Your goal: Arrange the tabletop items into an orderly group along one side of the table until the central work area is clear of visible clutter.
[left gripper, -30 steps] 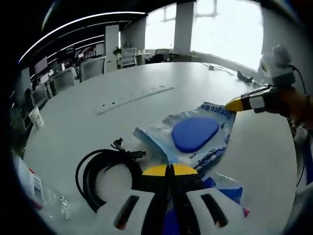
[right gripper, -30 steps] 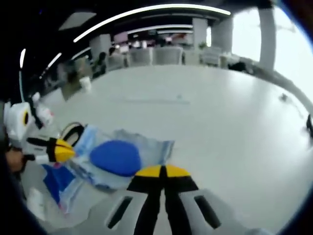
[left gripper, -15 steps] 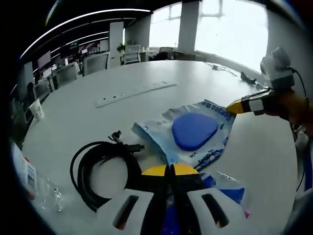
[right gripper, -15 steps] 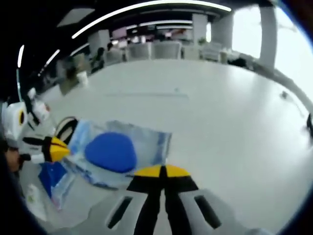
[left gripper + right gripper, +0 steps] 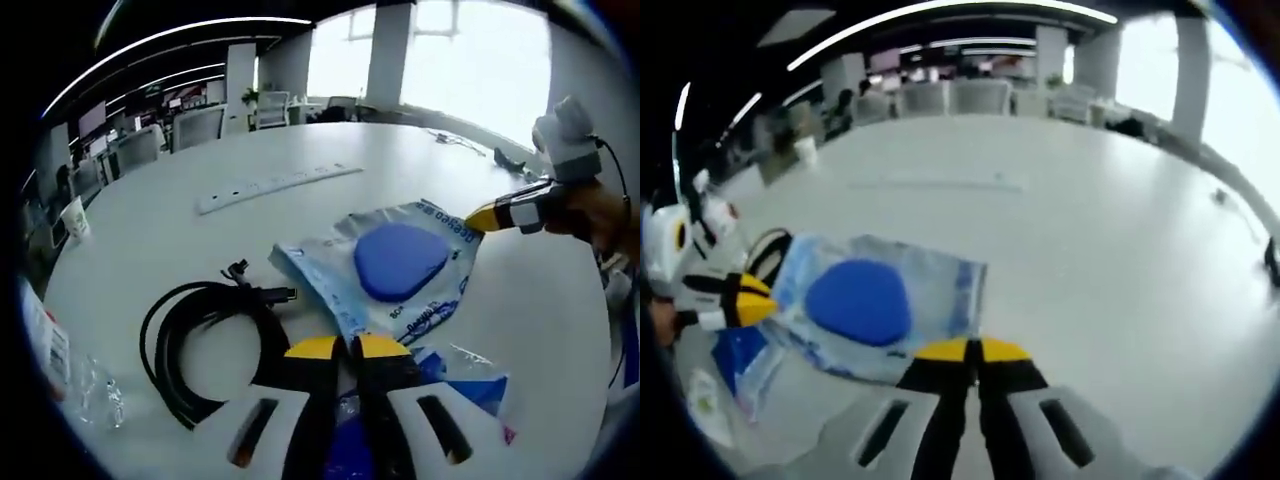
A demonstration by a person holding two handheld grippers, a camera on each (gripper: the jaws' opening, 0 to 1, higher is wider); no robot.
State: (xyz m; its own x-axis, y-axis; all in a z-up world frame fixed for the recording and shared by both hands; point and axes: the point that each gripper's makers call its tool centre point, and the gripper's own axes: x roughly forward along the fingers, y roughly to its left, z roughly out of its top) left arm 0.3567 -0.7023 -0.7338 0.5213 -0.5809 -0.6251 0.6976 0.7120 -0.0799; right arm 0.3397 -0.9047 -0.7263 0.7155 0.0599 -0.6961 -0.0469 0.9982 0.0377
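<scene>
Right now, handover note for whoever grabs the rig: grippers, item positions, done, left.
Left gripper: jaws nearly closed, a slim gap between the tips, over a blue packet; grip unclear.
Right gripper: shut on the corner of the clear bag holding a blue pad.
Bag lies mid-table. Coiled black cable sits beside it, a crinkled clear wrapper past the cable, a white strip farther out.
Done: nothing grouped yet.
Left: move bag, packet, cable and wrapper to one side.
</scene>
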